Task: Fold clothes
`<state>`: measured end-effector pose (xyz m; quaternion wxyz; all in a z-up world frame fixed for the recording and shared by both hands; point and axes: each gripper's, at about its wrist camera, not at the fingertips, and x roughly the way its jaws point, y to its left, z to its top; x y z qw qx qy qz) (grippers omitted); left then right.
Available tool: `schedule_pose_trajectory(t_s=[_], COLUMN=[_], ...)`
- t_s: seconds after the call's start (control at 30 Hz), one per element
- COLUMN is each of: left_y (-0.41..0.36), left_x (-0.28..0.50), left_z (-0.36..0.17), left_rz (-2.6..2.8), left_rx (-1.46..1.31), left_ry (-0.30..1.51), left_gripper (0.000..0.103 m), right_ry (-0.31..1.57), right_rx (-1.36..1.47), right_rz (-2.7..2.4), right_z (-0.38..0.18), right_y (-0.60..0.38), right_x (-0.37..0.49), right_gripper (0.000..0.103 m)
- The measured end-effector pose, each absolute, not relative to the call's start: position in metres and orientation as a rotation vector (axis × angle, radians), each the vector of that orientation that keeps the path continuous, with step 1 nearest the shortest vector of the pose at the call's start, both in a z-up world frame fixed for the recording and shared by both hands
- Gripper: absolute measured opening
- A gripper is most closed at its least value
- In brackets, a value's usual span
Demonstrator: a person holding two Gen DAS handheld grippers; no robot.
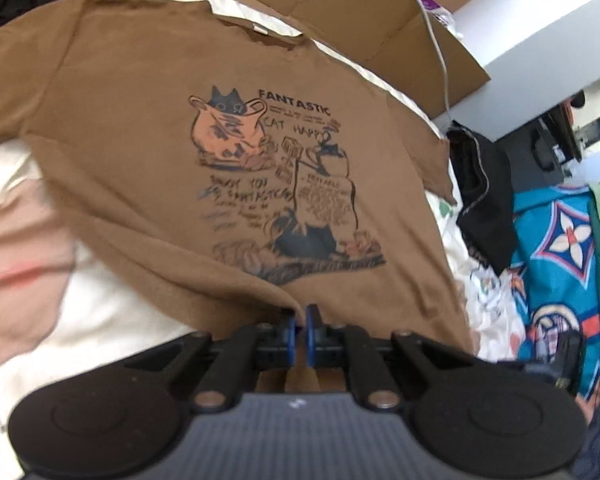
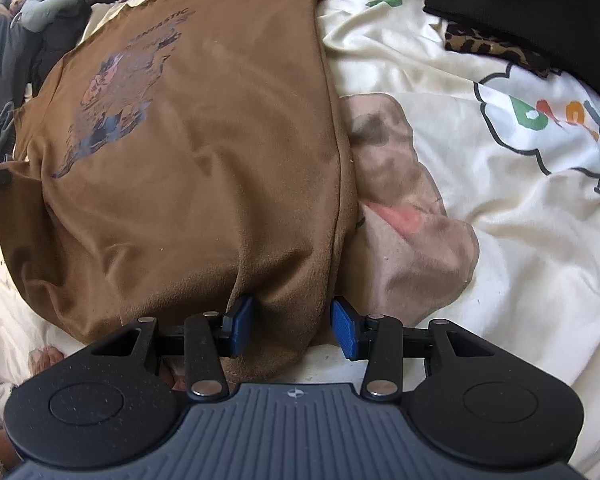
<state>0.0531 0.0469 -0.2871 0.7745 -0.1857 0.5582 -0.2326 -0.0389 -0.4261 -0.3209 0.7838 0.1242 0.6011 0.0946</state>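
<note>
A brown T-shirt (image 1: 140,128) of soft, matte knit is lying spread face up on a bed, over a cream bedsheet (image 2: 480,208) that is rumpling in loose folds and carrying cartoon prints in pink, green and orange. The shirt's chest is showing a dark and orange cat graphic (image 1: 276,184) with the word "FANTASTIC" above it. The collar is pointing away from the left wrist camera, toward a flat sheet of brown cardboard (image 1: 340,12) and a white cable.

The left tool (image 1: 300,334) is sitting at the shirt's bottom hem, its blue ribbed pads (image 1: 291,336) nearly meeting and pinching a small peak of brown fabric between them. The tool is pointing along the shirt's length, low over the bed.

The right tool (image 2: 292,328) is standing with its pads well apart, straddling a bunched corner of the hem; the left pad is touching the cloth, while the right pad is sitting just beside the fabric edge, over the sheet.

A black garment (image 2: 540,12) with a leopard-print piece under it is lying well apart at the sheet's far right. A blue patterned cloth (image 1: 560,264) is lying beside the bedsheet in the left wrist view.
</note>
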Motion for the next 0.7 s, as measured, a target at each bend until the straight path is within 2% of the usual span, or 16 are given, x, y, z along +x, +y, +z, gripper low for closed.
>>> schedule_pose_trajectory(t_s=[0.07,0.13,0.2,0.5,0.63,0.7], left_y=[0.039,0.031,0.027,0.01,0.007,0.009], left_x=[0.064,0.073,0.082,0.086,0.077,0.072], left_z=[-0.297,-0.307,-0.315,-0.347,-0.338,-0.328], left_rz=[-0.512,-0.53,-0.541,-0.539,-0.552,-0.573], left_rx=[-0.416,-0.416,-0.428,-0.421,-0.401,-0.384], left_ry=[1.231,1.252,1.274,1.34,1.333,1.322], left_gripper=[0.008,0.018,0.021,0.024,0.038,0.04], right_ry=[1.299,1.301,1.303,1.315,1.318,1.319], right_rx=[0.269,0.27,0.269,0.248,0.245,0.249], right_rz=[0.197,0.19,0.185,0.18,0.176,0.172], right_z=[-0.321,-0.321,-0.322,-0.325,-0.325,-0.326], right_y=[-0.426,-0.426,-0.425,-0.42,-0.419,-0.419], right_x=[-0.04,-0.041,-0.042,-0.039,-0.037,-0.037], right_gripper=[0.05,0.05,0.05,0.05,0.05,0.05])
